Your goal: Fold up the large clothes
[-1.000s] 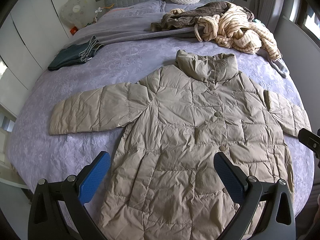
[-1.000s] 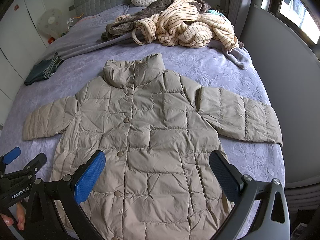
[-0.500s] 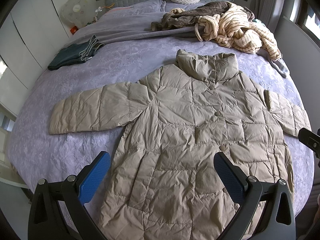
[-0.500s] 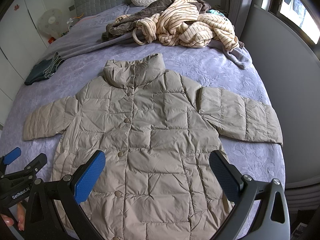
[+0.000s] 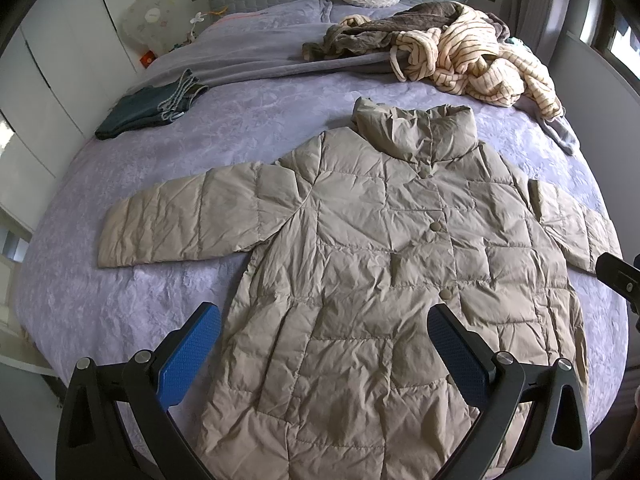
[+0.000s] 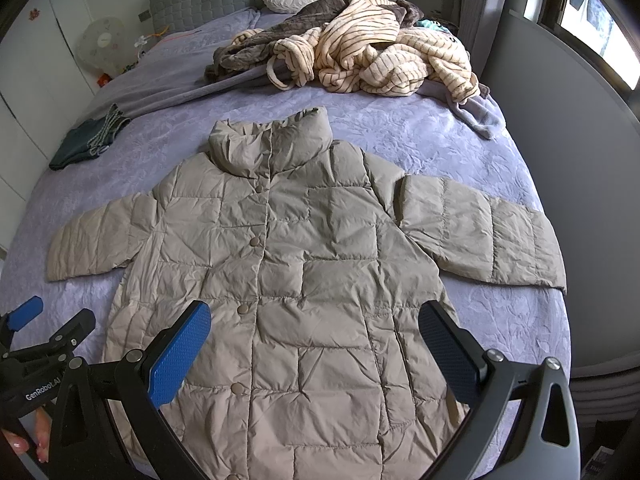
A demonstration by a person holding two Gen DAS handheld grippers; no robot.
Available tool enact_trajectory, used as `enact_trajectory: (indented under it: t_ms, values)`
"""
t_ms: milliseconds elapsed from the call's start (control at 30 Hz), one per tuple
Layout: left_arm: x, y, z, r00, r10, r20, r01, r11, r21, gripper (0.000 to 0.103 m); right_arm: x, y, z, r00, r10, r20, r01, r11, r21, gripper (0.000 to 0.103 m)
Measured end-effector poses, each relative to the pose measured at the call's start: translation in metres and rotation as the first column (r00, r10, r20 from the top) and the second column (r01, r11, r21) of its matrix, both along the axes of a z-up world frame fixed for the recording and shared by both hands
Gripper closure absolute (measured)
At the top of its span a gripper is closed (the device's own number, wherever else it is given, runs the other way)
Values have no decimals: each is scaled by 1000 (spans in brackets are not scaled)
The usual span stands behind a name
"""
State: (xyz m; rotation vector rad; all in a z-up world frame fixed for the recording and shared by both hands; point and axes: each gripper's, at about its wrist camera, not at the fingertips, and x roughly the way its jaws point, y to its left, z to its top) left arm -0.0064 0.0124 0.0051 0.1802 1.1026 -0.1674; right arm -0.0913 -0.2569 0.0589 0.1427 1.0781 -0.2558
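A beige quilted puffer coat point(image 5: 384, 264) lies flat and buttoned on the lavender-covered bed point(image 5: 120, 292), collar toward the grey headboard, both sleeves spread out to the sides. The left claw point(image 5: 324, 354) and the right claw point(image 6: 316, 350) hover above its lower half, each with blue-padded fingers spread wide and holding nothing. A heap of cream striped fleece clothing point(image 6: 376, 56) sits beyond the collar.

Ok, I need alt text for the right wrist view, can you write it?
A beige puffer coat lies flat and buttoned on a purple bed, sleeves spread. The open right hand-held gripper hovers over its lower half, holding nothing. A pile of clothes sits near the headboard.
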Motion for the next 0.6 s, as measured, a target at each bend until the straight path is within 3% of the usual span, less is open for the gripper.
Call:
enact_trajectory:
  t_ms: [600]
  values:
    - [11, 18, -14, 998, 33, -47, -33, 999, -8, 0, 10, 7, -8, 1000, 3, -25, -3, 1000, 3, 0]
